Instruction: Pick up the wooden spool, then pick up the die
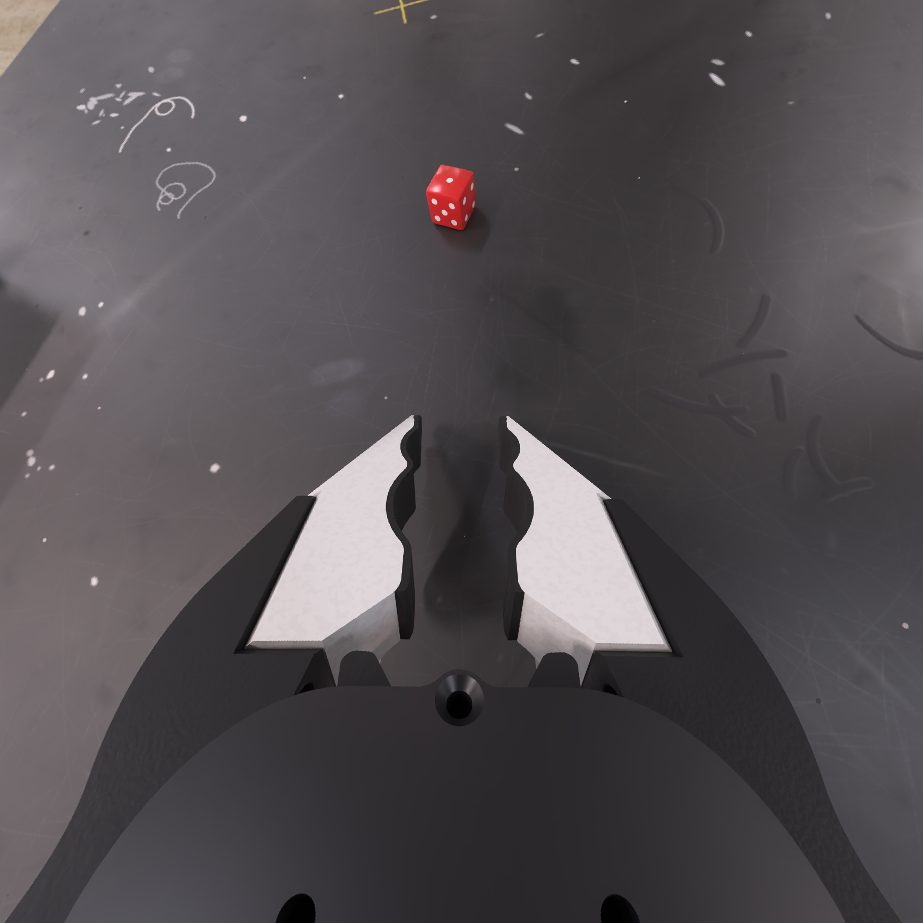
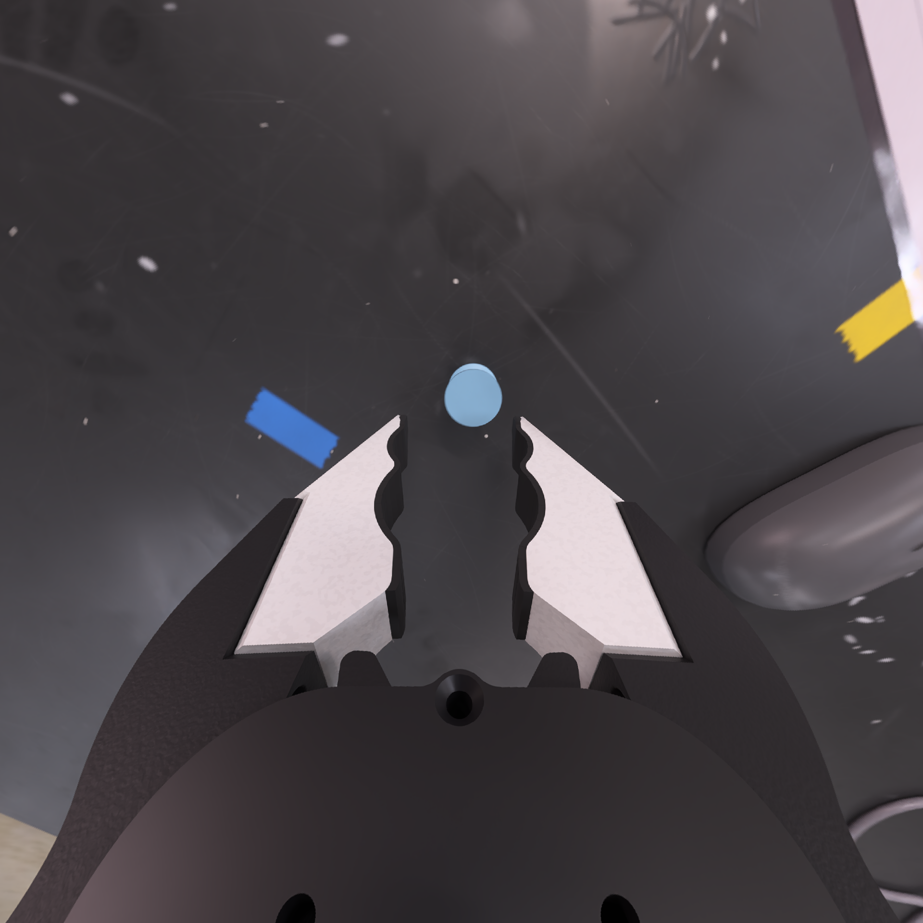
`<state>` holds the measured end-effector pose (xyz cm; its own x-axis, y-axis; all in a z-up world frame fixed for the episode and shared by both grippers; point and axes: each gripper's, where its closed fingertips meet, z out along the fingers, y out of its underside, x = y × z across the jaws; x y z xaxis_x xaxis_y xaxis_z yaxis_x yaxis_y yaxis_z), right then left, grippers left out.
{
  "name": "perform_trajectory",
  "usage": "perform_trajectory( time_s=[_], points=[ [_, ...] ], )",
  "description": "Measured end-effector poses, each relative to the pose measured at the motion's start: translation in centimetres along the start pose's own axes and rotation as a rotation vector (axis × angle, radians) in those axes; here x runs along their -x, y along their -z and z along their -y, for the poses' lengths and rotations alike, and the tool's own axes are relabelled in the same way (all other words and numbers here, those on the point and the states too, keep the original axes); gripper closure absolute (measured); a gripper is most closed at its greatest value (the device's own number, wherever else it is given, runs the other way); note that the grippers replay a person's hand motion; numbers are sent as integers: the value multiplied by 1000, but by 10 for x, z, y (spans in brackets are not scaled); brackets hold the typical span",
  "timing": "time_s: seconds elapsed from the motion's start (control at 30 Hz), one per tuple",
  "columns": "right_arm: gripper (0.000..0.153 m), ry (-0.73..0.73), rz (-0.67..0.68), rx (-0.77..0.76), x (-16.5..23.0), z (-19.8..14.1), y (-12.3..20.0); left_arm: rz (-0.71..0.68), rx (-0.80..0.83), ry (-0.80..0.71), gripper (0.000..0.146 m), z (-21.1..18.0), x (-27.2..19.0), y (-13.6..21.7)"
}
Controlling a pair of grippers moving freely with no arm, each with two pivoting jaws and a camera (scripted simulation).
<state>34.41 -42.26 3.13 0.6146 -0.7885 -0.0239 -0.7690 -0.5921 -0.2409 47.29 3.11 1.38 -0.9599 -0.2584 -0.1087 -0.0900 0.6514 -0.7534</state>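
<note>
In the left wrist view a red die (image 1: 450, 198) with white pips sits on the dark scuffed tabletop (image 1: 624, 309), well ahead of my left gripper (image 1: 459, 419). The left gripper is open and empty, aimed roughly at the die. In the right wrist view a light blue cylinder, the spool (image 2: 472, 395), stands on end just beyond the fingertips of my right gripper (image 2: 459, 419). The right gripper is open and empty, with the spool centred on the gap between its jaws but outside them.
A blue tape strip (image 2: 292, 427) lies left of the spool and a yellow tape strip (image 2: 879, 319) at the right table edge. A grey rounded object (image 2: 824, 539) sits at the right. Chalk scribbles (image 1: 170, 150) and a yellow cross (image 1: 402, 9) mark the table.
</note>
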Motion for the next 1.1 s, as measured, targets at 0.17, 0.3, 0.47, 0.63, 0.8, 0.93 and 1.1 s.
perform_trajectory(
  time_s=[0.17, 0.3, 0.47, 0.63, 0.8, 0.93, 1.1],
  points=[
    [109, -136, -12, -18, -5, 0, -16, -5, 11, 6, 115, -1, 0, -1],
    [113, -145, -3, -27, -2, 1, -21, -7, 10, 7, 116, -1, 0, -1],
    [129, -110, -46, -9, -4, -1, -22, -14, 6, 0, 116, -1, -1, 0],
    [129, -89, -59, 6, -4, -6, -13, -26, -29, -5, 116, 5, -2, 3],
    [129, -101, -114, -53, 6, 2, 29, -54, -100, 9, 115, 20, -4, 8],
    [129, -113, -138, -280, 42, 40, 81, -66, -104, -11, 115, 28, -7, 7],
    [129, -70, -64, -690, 126, 117, 123, -92, -76, -85, 113, 40, -7, 5]
  ],
)
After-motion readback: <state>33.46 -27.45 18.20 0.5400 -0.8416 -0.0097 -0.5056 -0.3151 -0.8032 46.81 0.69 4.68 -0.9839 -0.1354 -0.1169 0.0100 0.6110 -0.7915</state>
